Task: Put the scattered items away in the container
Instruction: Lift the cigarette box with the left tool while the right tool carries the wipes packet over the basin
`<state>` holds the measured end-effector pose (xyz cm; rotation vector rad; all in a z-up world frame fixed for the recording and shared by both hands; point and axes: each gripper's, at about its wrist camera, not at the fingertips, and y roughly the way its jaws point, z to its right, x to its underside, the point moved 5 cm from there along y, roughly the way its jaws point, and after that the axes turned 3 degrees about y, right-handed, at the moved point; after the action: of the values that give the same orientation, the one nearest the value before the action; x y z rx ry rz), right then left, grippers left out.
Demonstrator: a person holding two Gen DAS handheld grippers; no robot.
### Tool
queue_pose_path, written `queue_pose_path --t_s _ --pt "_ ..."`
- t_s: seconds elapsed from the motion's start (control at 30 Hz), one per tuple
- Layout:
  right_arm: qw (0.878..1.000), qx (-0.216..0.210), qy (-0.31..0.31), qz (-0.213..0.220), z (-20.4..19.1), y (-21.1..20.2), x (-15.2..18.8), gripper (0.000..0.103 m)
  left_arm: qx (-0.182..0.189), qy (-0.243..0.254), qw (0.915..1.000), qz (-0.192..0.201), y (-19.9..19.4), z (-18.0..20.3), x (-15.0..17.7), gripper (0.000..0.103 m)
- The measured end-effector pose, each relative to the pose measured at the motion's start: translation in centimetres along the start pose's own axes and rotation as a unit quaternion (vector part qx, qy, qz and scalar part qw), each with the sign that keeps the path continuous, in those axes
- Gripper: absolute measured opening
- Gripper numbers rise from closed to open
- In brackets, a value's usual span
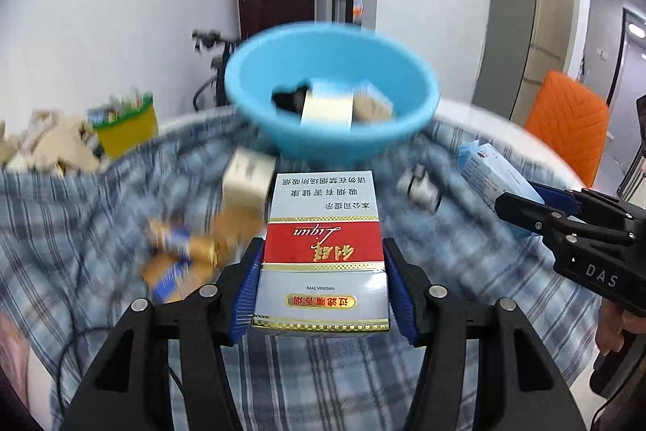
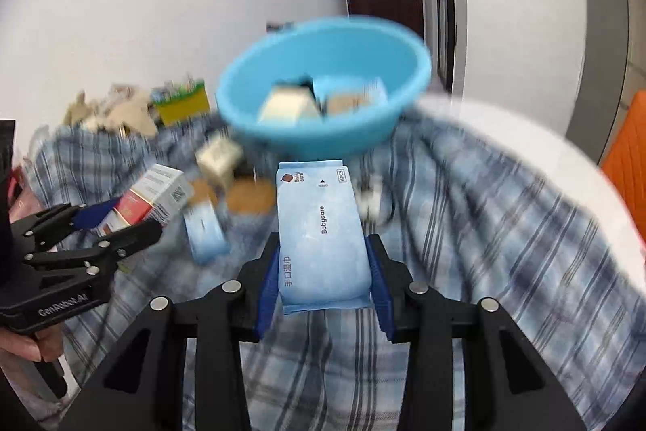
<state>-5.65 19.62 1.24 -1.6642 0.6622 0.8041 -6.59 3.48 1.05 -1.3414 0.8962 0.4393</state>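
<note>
Left wrist view: I am clamping my left gripper point(image 1: 323, 269) on the cigarette pack point(image 1: 323, 229) by its long sides, keeping it level below the blue basin point(image 1: 250, 83); my right gripper point(image 2: 325, 279) is squeezing the wet-wipes pack point(image 2: 323, 229), aiming it basinward for dropping.

basin point(image 1: 331, 132) on cloth point(image 1: 464, 257), boxes point(image 1: 347, 106) inside, carton point(image 1: 248, 178) in front
</note>
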Motion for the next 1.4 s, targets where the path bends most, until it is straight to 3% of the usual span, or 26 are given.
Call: queue_pose_path --t_s 0.23,0.4,0.5,1.0,1.23,1.4 --pt "0.994 0.017 -0.018 0.107 -1.5 -5.8 -6.6 0.039 0.011 -0.011 0.9939 0.109 -6.3 0.4 -7.9 0.059" --pt "0.989 0.02 -0.018 0.144 -1.8 -8.5 -7.9 0.039 0.015 -0.005 0.9868 0.161 -10.0 1.0 -10.1 0.059" --pt "0.989 0.004 -0.014 0.149 -2.1 -9.6 -7.3 0.039 0.034 -0.004 0.9863 0.161 -10.9 1.3 -9.5 0.059" --pt "0.991 -0.002 -0.026 0.133 -2.4 -9.3 -5.5 0.039 0.025 0.01 0.9911 0.13 -8.7 2.5 -6.8 0.059" --pt "0.99 0.004 -0.023 0.136 -1.6 -7.5 -7.4 0.039 0.06 -0.014 0.9887 0.137 -5.3 1.3 -8.8 0.059" --pt "0.989 0.05 -0.031 0.133 -0.4 -4.0 -9.3 0.039 0.061 -0.026 0.9901 0.124 -1.4 0.3 -10.7 0.059"
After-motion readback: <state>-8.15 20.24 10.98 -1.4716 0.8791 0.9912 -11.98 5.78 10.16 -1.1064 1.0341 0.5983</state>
